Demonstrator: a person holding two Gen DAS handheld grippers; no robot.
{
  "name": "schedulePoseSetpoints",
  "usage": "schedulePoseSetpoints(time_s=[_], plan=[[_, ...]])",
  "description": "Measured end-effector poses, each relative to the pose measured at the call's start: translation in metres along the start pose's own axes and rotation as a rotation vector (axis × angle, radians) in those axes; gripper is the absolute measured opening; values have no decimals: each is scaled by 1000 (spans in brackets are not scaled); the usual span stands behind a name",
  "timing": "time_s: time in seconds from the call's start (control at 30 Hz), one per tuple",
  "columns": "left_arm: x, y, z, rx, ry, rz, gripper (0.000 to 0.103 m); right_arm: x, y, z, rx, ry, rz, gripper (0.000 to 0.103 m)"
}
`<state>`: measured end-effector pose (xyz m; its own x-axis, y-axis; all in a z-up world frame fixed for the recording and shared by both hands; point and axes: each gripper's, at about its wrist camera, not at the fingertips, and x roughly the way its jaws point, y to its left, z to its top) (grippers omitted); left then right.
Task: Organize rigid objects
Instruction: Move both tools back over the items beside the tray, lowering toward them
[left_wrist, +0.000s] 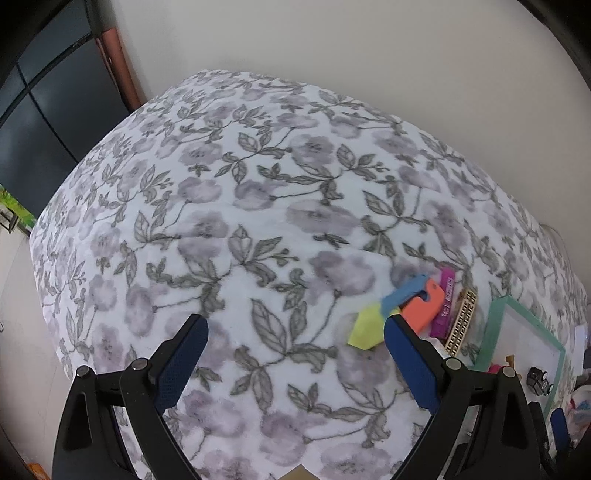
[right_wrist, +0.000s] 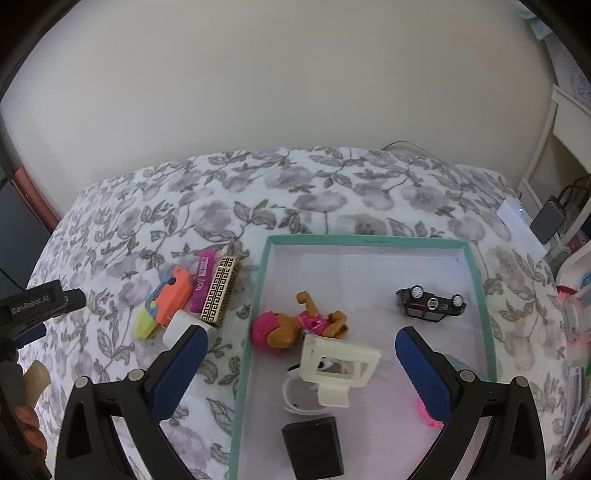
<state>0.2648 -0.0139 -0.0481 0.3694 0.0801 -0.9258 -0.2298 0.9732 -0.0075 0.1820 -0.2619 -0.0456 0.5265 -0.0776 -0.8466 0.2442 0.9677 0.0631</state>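
A teal-rimmed tray (right_wrist: 258, 317) lies on the floral bedspread and holds a brown and pink toy dog (right_wrist: 295, 326), an upturned black toy car (right_wrist: 430, 304), a cream plastic frame (right_wrist: 338, 365) and a black box (right_wrist: 314, 445). Left of the tray lie an orange, blue and yellow toy (right_wrist: 166, 301), a magenta bar (right_wrist: 203, 278), a gold patterned bar (right_wrist: 219, 290) and a white block (right_wrist: 181, 326). My right gripper (right_wrist: 301, 349) hangs open above the tray's near part. My left gripper (left_wrist: 295, 332) is open over bare bedspread, with the orange toy (left_wrist: 421, 306) by its right finger.
A cream wall runs behind the bed. A dark cabinet (left_wrist: 44, 110) stands at the left. At the far right are a white shelf unit (right_wrist: 554, 155), a white device (right_wrist: 515, 216) with a cable, and colourful clutter (right_wrist: 576, 317). A hand (right_wrist: 26, 413) holds the left gripper's handle.
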Motion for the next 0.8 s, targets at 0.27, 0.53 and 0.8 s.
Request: schedulePoseSetpoints(time_s=[0.27, 0.53, 0.8], plan=[[11, 11, 5, 5, 23, -10, 96, 9, 20, 0, -39, 12, 12, 103], [38, -2, 0, 54, 88, -40, 96, 23, 41, -6, -100, 32, 19, 103], [45, -4, -1, 54, 104, -28, 96, 36, 61, -9, -128, 34, 45, 103]])
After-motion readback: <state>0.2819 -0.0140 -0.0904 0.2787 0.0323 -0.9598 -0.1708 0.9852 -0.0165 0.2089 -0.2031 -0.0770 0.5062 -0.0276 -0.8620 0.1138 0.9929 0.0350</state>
